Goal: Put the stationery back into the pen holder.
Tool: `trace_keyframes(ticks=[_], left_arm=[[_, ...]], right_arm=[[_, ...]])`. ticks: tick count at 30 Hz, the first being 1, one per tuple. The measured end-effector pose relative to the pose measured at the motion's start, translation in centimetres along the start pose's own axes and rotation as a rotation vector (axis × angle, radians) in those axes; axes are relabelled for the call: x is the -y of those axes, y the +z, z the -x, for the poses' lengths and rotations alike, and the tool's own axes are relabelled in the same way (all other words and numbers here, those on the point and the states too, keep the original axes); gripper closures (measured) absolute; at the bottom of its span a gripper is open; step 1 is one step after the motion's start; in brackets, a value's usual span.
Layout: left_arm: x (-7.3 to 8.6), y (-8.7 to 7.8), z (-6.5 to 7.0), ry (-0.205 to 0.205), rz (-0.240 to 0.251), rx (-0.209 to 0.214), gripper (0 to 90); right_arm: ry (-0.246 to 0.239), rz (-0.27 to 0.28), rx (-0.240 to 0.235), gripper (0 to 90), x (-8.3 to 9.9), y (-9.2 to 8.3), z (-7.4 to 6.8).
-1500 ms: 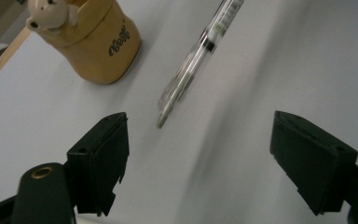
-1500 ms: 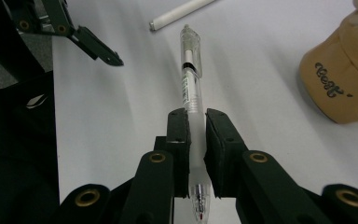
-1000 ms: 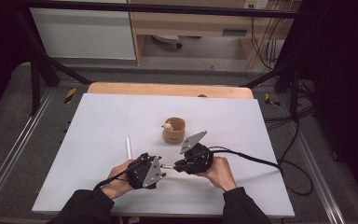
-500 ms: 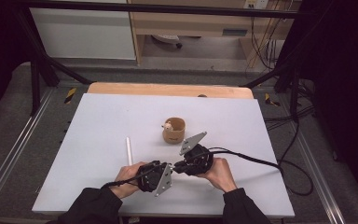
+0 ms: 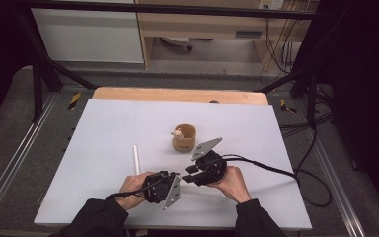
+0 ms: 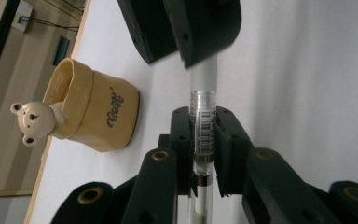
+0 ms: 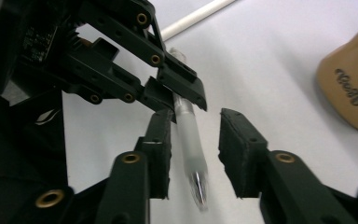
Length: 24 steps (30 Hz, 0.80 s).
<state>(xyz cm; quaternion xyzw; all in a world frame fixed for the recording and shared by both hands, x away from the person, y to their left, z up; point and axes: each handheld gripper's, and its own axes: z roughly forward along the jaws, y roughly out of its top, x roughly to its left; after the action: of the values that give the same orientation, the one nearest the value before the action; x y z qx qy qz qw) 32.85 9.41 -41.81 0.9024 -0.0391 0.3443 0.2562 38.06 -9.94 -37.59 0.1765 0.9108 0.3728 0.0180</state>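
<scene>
My left gripper (image 6: 204, 154) clamped on the pen (image 6: 203, 126); my right gripper (image 7: 196, 154) parted around its tip, not gripping; cup (image 5: 184, 138) beyond, white stick (image 5: 137, 159) leftward

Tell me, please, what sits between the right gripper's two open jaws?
The pen, which the left gripper clamps farther up its barrel, hangs in the gap of the right gripper; the right gripper view shows this.

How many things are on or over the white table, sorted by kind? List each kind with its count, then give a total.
Pens: 1, the pen clamped in the left gripper, between the open jaws of the right gripper
White sticks: 1, the stick lying on the table
Cups: 1, the bear cup
Grippers: 2
Total: 5
</scene>
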Motion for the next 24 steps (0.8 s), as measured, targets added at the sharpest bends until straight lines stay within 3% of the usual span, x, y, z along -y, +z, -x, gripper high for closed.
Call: trace_keyframes(ticks=[6, 15, 18, 24], left_arm=[[0.6, 0.0, -0.3, -0.055, -0.019, -0.003, 78.7], [1.6, -0.1, -0.7, -0.161, -0.036, 0.017, 78.7], [1.7, -0.2, -1.0, -0.203, -0.034, 0.018, 78.6], [1.8, -0.4, -1.6, -0.284, -0.035, 0.025, 78.6]], right_arm=[[-0.001, 0.024, 0.085, 42.2, 0.1, -0.9, 0.2], [0.126, 0.102, 0.18, 13.7, 1.9, -1.6, 1.6], [0.151, 0.105, 0.205, 7.5, 2.4, -1.7, 2.0], [0.203, 0.138, 0.253, 4.0, 3.6, -2.3, 2.4]])
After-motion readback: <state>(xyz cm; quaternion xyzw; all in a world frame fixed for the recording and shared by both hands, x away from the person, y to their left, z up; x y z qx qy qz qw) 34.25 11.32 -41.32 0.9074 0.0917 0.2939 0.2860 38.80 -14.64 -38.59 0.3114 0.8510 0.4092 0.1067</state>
